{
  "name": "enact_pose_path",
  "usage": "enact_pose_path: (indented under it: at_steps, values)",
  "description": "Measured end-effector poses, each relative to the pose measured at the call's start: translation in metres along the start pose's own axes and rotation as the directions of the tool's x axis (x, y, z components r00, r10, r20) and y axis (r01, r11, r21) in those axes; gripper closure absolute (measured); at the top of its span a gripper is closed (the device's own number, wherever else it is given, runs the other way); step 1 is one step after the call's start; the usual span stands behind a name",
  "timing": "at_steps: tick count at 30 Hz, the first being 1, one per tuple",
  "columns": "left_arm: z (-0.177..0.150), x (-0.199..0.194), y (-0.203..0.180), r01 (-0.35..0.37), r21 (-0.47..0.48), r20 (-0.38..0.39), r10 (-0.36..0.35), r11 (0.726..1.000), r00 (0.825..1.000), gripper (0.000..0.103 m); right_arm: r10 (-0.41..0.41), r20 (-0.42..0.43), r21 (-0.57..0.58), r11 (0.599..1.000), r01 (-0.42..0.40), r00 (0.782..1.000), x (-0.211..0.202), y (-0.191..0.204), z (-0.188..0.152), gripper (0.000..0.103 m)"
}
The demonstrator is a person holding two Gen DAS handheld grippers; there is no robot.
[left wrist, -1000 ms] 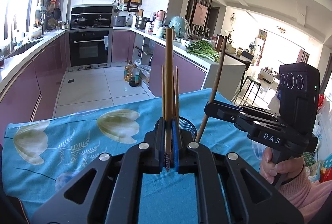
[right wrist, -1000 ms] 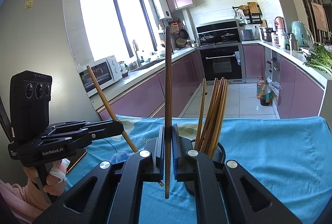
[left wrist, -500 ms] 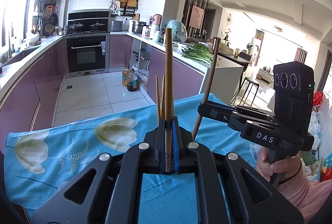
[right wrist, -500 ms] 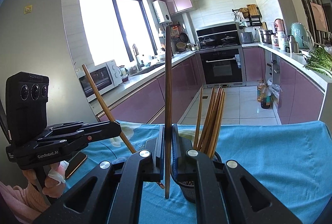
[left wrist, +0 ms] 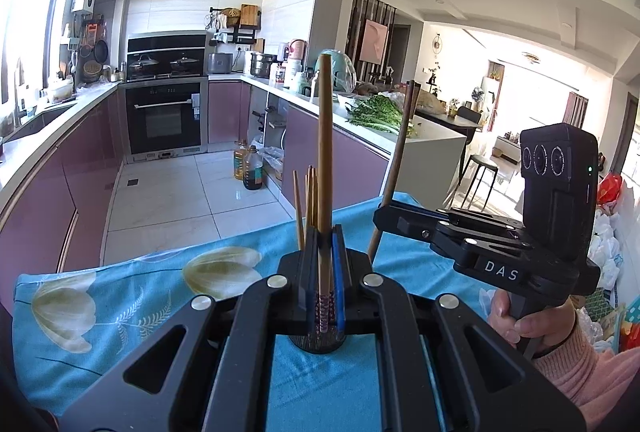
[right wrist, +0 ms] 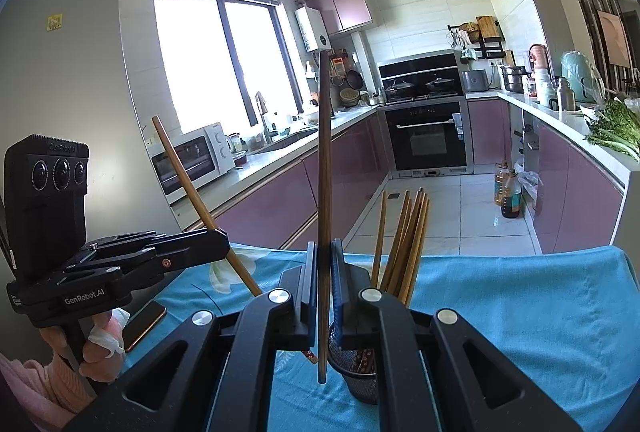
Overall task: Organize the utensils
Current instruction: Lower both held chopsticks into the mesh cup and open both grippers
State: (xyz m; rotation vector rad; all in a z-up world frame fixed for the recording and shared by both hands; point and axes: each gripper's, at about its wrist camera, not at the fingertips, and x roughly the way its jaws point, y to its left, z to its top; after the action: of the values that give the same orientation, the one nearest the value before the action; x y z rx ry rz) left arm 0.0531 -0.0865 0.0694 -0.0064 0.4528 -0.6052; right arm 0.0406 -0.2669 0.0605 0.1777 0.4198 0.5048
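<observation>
My left gripper (left wrist: pixel 325 252) is shut on a light wooden chopstick (left wrist: pixel 324 151) that stands upright. My right gripper (right wrist: pixel 325 264) is shut on a darker chopstick (right wrist: pixel 324 171), also upright. Each gripper shows in the other's view: the right one (left wrist: pixel 384 220) with its chopstick (left wrist: pixel 398 159), the left one (right wrist: pixel 224 244) with its tilted chopstick (right wrist: pixel 192 191). A black mesh holder (right wrist: pixel 358 372) with several chopsticks (right wrist: pixel 404 244) stands on the blue cloth, just right of my right gripper. In the left wrist view the holder (left wrist: pixel 318 344) lies mostly behind my fingers, its chopsticks (left wrist: pixel 306 199) rising above.
The table carries a blue flowered cloth (left wrist: pixel 120 296). A phone (right wrist: pixel 144 320) lies on it by the left hand. Beyond the table edge are the kitchen floor, purple cabinets (left wrist: pixel 44 199) and a counter with greens (left wrist: pixel 376 111).
Both grippers have risen and tilted a little with their chopsticks still held. The holder now sits lower in both views, behind my left fingers and right of my right ones.
</observation>
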Motion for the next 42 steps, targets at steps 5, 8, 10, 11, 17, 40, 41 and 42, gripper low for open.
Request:
enact_pose_path:
  at_steps: [5,8,10,11,17,40,41,42]
  values:
    - [0.003,-0.002,-0.006,0.001,0.010,0.010,-0.001,1.000,1.000,0.095,-0.004,0.005,-0.010,1.000,0.004,1.000,-0.001,0.003,0.002,0.097]
    - [0.005,-0.003,-0.008,0.003,0.014,0.014,-0.003,1.000,1.000,0.095,-0.007,0.007,-0.012,1.000,0.007,1.000,0.000,0.004,0.003,0.097]
    - [0.005,0.000,-0.003,0.006,0.015,0.014,-0.006,1.000,1.000,0.095,-0.009,0.008,-0.014,1.000,0.009,1.000,-0.001,0.004,0.004,0.098]
    - [0.006,0.000,-0.003,0.006,0.015,0.014,-0.007,1.000,1.000,0.095,-0.011,0.009,-0.014,1.000,0.011,1.000,-0.001,0.005,0.004,0.098]
    - [0.005,0.000,-0.002,0.005,0.013,0.010,-0.006,1.000,1.000,0.095,-0.020,0.009,-0.015,1.000,0.020,1.000,0.000,0.007,0.006,0.098]
    - [0.013,0.014,-0.003,-0.011,0.005,-0.018,0.011,1.000,1.000,0.095,-0.056,0.016,0.009,0.998,0.056,0.998,0.003,-0.002,0.010,0.097]
    - [0.013,0.015,-0.004,-0.011,0.004,-0.020,0.011,1.000,1.000,0.095,-0.060,0.015,0.007,0.998,0.060,0.998,0.004,-0.002,0.010,0.097]
    - [0.015,0.016,-0.004,-0.011,0.003,-0.021,0.011,1.000,1.000,0.095,-0.059,0.013,0.009,0.998,0.059,0.998,0.005,-0.002,0.010,0.097]
